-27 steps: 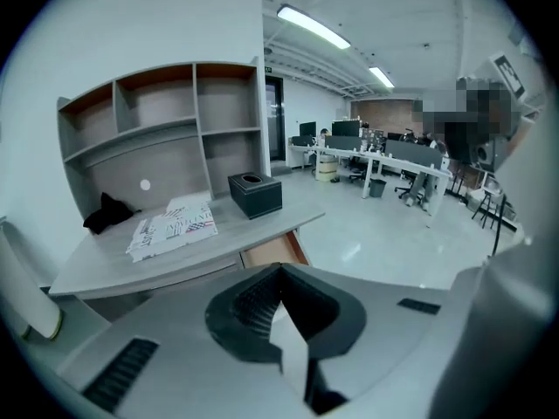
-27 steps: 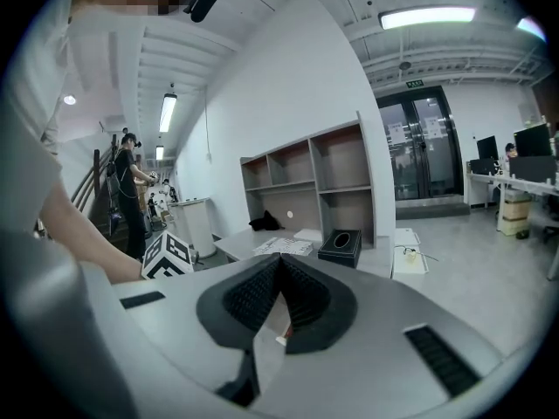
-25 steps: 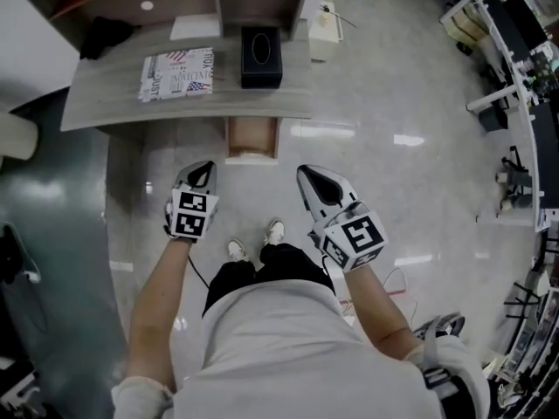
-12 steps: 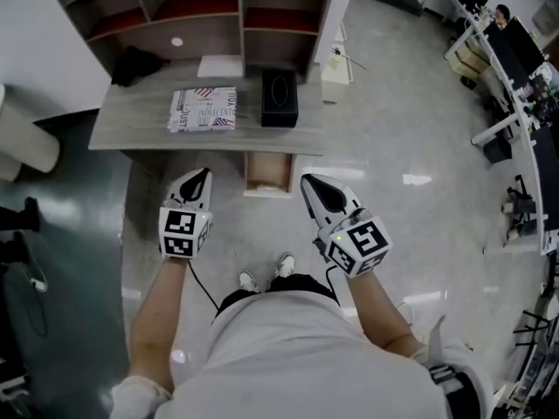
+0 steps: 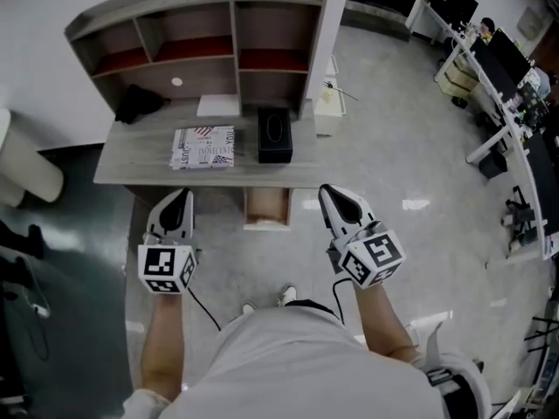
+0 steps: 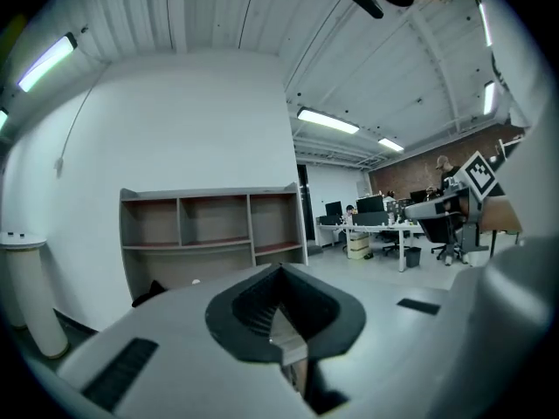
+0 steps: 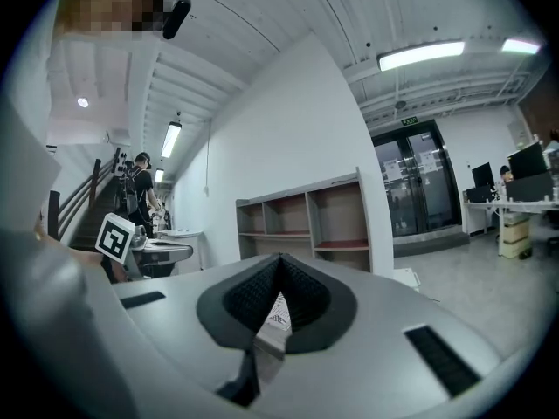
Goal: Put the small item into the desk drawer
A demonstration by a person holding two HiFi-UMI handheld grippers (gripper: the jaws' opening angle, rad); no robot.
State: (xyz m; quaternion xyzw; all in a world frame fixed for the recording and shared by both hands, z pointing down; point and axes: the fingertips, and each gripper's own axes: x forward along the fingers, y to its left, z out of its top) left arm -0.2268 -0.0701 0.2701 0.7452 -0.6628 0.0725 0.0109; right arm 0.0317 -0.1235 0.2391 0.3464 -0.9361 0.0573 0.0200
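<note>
A grey desk (image 5: 131, 168) with a shelf unit (image 5: 196, 37) on it stands ahead of me. Its wooden drawer (image 5: 266, 208) is pulled out under the front edge; I cannot make out anything inside. On the desktop lie a printed book (image 5: 203, 147), a black tissue box (image 5: 274, 135), a white sheet (image 5: 218, 105), a black bundle (image 5: 140, 103) and a small white round thing (image 5: 177, 82). My left gripper (image 5: 179, 195) hangs left of the drawer and my right gripper (image 5: 330, 190) right of it, both shut and holding nothing. The gripper views show closed jaws and the shelf unit (image 6: 210, 230) (image 7: 301, 225).
A white cylinder (image 5: 19, 168) stands left of the desk beside dark green flooring (image 5: 52, 269). A low white box (image 5: 327, 103) sits at the desk's right end. Office desks with monitors (image 5: 498, 68) line the far right. The person's feet (image 5: 286, 296) are below the drawer.
The desk has drawn away and the whole shelf unit has come into view. Both grippers sit lower and wider apart, the left one further left. The drawer stays pulled out.
</note>
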